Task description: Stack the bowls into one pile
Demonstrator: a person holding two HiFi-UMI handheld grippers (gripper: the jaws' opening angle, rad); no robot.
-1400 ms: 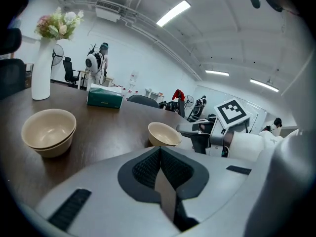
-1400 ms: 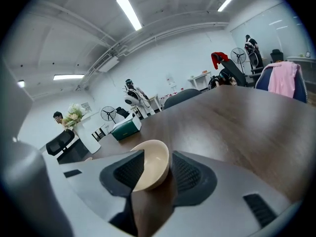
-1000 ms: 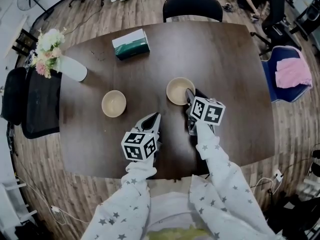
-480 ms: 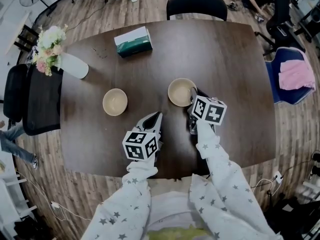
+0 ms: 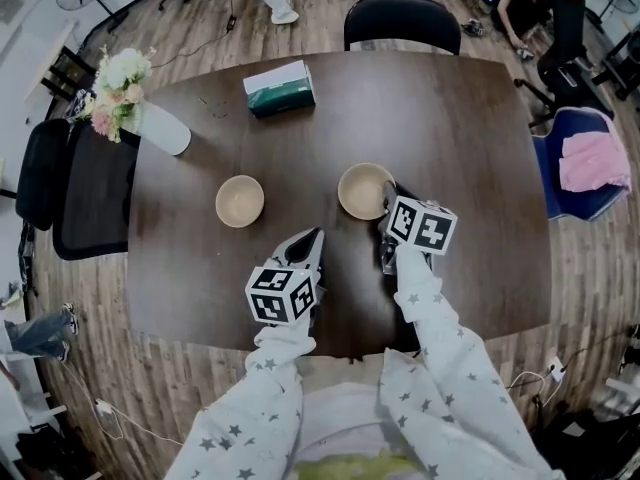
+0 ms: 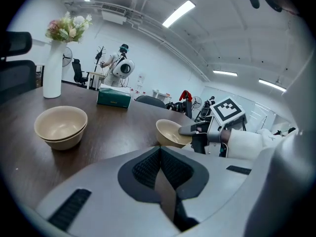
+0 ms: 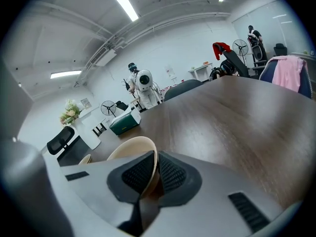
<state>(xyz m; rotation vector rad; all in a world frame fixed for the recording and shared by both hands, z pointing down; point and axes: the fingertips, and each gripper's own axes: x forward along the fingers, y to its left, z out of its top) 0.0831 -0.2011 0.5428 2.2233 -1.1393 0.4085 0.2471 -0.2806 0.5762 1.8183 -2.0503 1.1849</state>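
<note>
Two beige bowls sit apart on the dark wooden table (image 5: 480, 148). My right gripper (image 5: 386, 201) is at the near right rim of the right bowl (image 5: 360, 188). In the right gripper view its jaws (image 7: 154, 159) are closing, with the bowl's wall (image 7: 129, 149) between the pads and pressed from both sides. The left bowl (image 5: 240, 201) stands free, also in the left gripper view (image 6: 60, 127). My left gripper (image 5: 312, 240) hovers between and nearer than the bowls, shut with nothing in it (image 6: 160, 149). The left gripper view also shows the right bowl (image 6: 169, 132) and right gripper (image 6: 196, 129).
A green and white tissue box (image 5: 280, 88) lies at the far side. A white vase with flowers (image 5: 150, 128) stands at the far left corner. Black chairs stand at the far edge (image 5: 402, 18) and the left (image 5: 85, 198), and a blue chair with pink cloth (image 5: 590, 163) at the right.
Both hands and both bowls keep their places. The view has drifted slightly, and a person's leg has come in at the lower left.
</note>
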